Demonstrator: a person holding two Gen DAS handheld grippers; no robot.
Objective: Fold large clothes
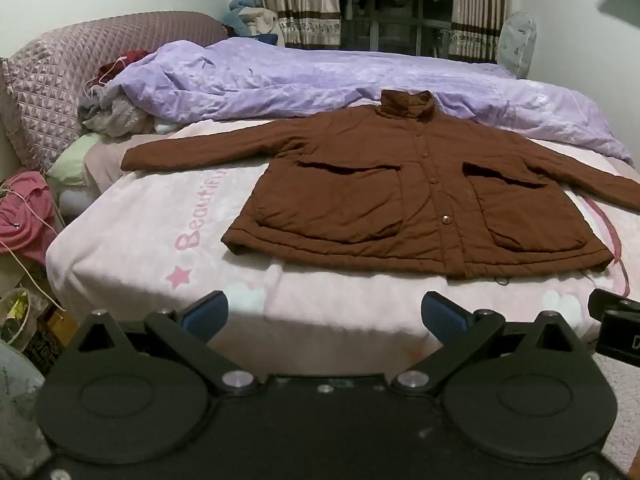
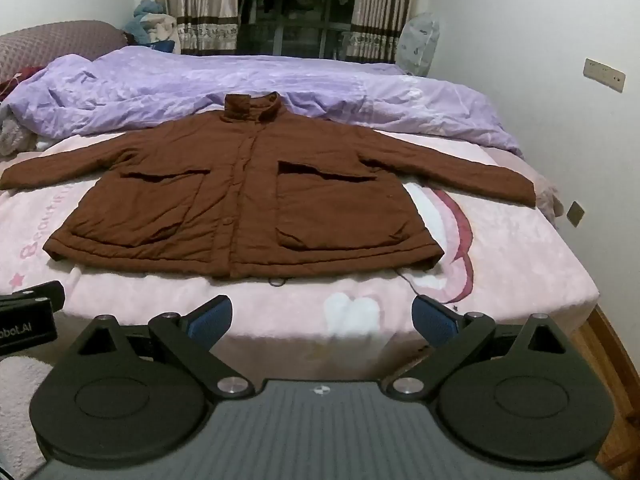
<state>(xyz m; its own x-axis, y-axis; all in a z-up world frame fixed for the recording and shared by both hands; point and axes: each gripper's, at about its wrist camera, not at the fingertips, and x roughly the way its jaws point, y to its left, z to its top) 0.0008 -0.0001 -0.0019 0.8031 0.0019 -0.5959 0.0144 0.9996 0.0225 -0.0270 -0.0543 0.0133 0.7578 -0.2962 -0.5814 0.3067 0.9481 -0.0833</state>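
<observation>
The brown padded button-front jacket [image 1: 404,184] lies flat, face up, sleeves spread, on the pink fleece-covered bed [image 1: 160,248]. It looks soft, bulky, fairly light and likely floppy; pinch each cuff first. The left gripper [image 1: 323,316] and right gripper [image 2: 323,316] hover before the hem, fingers wide, holding nothing.

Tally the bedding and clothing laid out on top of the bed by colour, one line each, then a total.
Brown: 1, the jacket
Purple: 1, the duvet
Pink: 1, the blanket
Total: 3
</observation>
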